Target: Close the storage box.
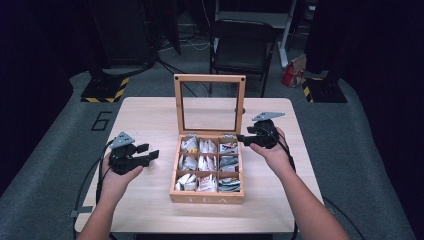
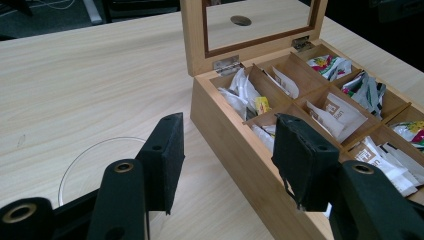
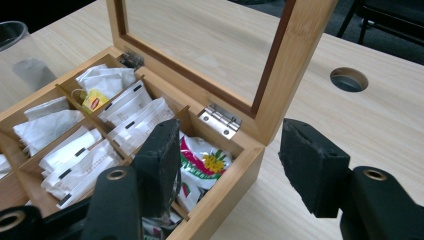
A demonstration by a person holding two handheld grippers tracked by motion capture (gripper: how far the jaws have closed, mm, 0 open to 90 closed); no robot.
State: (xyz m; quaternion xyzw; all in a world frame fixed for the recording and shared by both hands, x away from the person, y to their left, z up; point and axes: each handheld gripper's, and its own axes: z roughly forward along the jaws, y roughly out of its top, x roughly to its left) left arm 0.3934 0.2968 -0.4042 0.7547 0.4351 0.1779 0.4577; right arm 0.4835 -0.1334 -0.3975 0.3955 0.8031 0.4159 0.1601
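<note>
Bamboo tea box [image 1: 206, 196] with nine compartments sits mid-table on the pale wooden table [image 1: 145, 112], its glass-paned lid [image 1: 210, 80] standing upright at the back. Paper tea sachets [image 1: 206, 163] fill the compartments, white ones on the left and in the middle, colourful ones down the right column. My left gripper [image 1: 148, 151] hovers just left of the box, jaws apart with nothing between them; through its view I see the box's near wall [image 2: 235, 135] and a clear glass rim [image 2: 95, 150] on the table below. My right gripper [image 1: 243, 138] hangs at the box's back right corner, jaws also apart and empty, one over the flowery red-and-green sachet [image 3: 205, 160], the other outside the box wall.
</note>
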